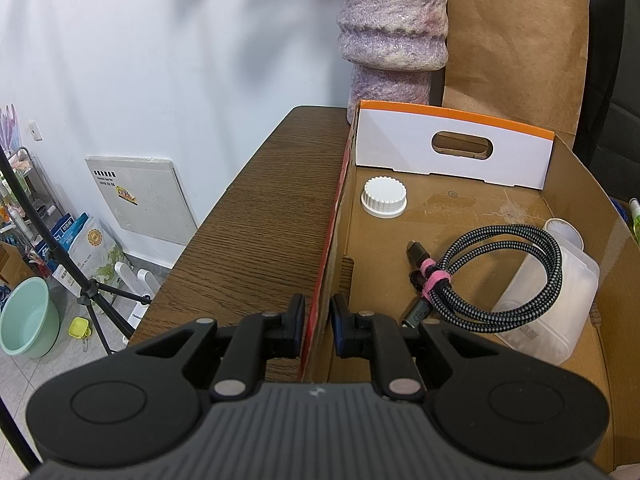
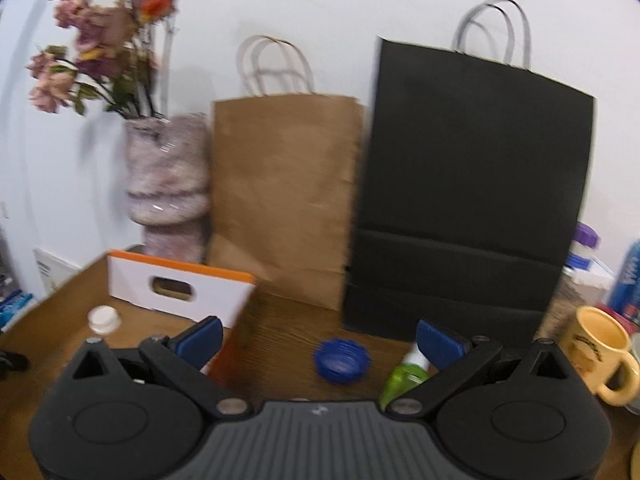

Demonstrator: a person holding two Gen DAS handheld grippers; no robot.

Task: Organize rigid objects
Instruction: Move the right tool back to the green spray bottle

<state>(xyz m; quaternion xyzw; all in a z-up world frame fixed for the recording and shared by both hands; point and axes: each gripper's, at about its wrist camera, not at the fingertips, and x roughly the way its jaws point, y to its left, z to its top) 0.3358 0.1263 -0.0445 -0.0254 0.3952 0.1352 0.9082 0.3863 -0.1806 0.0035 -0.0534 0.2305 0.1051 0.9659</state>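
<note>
While left tongs (image 1: 318,326) clamp the box wall (image 1: 324,280), right tongs (image 2: 320,338) gape empty, blue cap (image 2: 341,360) between them

A mottled purple vase (image 2: 168,184) of dried flowers (image 2: 100,36) stands upper left, a brown paper bag (image 2: 280,196) beside it, a black paper bag (image 2: 472,184) filling the right.

We are in a lived-in home: a wooden table (image 1: 256,216) against a white wall carries a vase (image 2: 168,184) of dried flowers (image 2: 100,40), paper bags (image 2: 280,192) and a yellow mug (image 2: 596,352), while beside the table's left edge the tiled floor holds a green basin (image 1: 28,320) and a shelf rack (image 1: 28,196).
</note>
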